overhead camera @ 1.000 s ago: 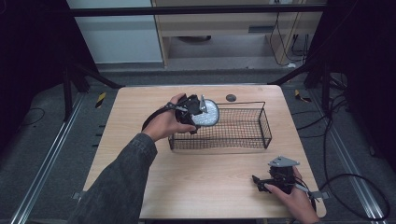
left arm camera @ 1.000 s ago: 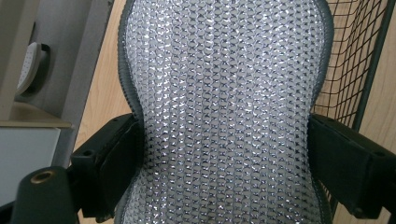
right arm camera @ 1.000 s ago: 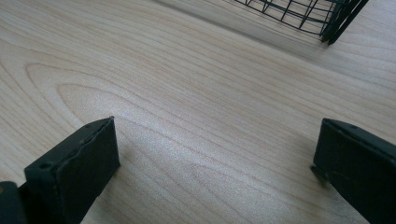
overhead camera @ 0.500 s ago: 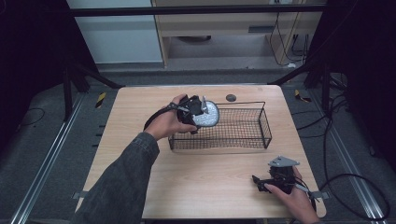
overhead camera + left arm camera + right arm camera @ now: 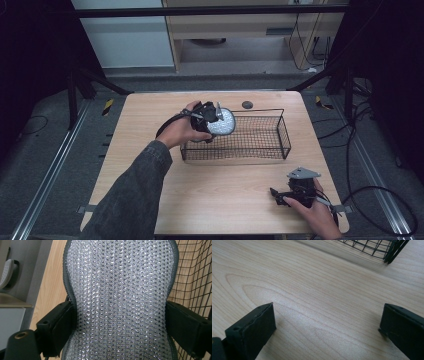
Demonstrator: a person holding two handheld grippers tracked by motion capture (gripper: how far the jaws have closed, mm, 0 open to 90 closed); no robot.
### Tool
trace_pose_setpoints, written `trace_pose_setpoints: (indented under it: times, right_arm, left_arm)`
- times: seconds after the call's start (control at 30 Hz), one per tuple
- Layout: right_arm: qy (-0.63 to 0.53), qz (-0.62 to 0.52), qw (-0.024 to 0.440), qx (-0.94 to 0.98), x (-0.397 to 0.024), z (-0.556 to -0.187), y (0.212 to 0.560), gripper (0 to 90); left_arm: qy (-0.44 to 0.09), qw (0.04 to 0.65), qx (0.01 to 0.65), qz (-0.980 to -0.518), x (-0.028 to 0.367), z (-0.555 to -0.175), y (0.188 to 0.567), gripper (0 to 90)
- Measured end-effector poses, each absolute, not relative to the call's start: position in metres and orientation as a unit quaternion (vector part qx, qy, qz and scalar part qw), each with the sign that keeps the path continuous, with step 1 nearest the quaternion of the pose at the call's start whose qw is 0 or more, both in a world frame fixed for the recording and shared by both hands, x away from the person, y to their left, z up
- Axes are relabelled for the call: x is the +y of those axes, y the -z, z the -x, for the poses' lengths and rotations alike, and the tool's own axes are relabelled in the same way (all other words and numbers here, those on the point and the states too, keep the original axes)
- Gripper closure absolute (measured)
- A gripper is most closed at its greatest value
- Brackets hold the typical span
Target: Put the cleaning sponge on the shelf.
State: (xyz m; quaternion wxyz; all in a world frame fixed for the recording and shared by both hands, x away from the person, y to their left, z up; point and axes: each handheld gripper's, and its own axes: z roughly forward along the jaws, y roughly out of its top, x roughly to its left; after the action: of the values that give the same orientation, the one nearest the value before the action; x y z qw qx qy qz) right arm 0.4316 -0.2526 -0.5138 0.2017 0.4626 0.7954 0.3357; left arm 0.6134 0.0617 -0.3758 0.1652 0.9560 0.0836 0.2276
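Note:
My left gripper [image 5: 214, 120] is shut on a silver mesh scrubbing pad [image 5: 221, 121] and holds it just over the left end of the black wire basket [image 5: 280, 135]. In the left gripper view the pad [image 5: 120, 297] is squeezed at its waist between both black jaws, with the basket's wires [image 5: 195, 277] to its right. My right gripper [image 5: 280, 192] rests low on the table near the front right corner, open, with bare wood between its jaws [image 5: 327, 325].
A wooden table [image 5: 145, 150] carries the basket at its centre right. A small dark round hole [image 5: 247, 104] sits behind the basket. The basket's corner [image 5: 392, 250] shows at the top of the right gripper view. Dark frame posts and cables surround the table.
The left gripper with the pad has shifted slightly right, further over the basket's left end. The right gripper has not moved.

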Motion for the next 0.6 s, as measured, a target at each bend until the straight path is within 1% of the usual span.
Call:
trace_pose_setpoints:
  times: [0.13, 0.2, 0.3, 0.47, 0.6]
  right_arm:
    - [-0.335, -0.463, 0.202, 0.796, -0.2525, -0.4317, 0.5137, 0.3]
    - [-0.335, -0.463, 0.202, 0.795, -0.2525, -0.4316, 0.5137, 0.3]
    - [-0.336, -0.463, 0.202, 0.795, -0.2526, -0.4316, 0.5137, 0.3]
    - [-0.335, -0.463, 0.201, 0.796, -0.2525, -0.4317, 0.5137, 0.3]
    - [-0.335, -0.462, 0.202, 0.796, -0.2527, -0.4318, 0.5137, 0.3]
  left_arm:
    - [-0.224, 0.171, 0.095, -0.955, 0.0609, -0.616, 0.3771, 8.2]
    - [-0.211, 0.176, 0.105, -0.956, 0.0608, -0.6175, 0.3782, 5.9]
    - [-0.206, 0.179, 0.109, -0.956, 0.0604, -0.6182, 0.3788, 3.7]
    - [-0.205, 0.183, 0.117, -0.955, 0.0614, -0.6173, 0.3772, 4.4]
    - [-0.203, 0.191, 0.116, -0.953, 0.0643, -0.6131, 0.3742, 6.8]
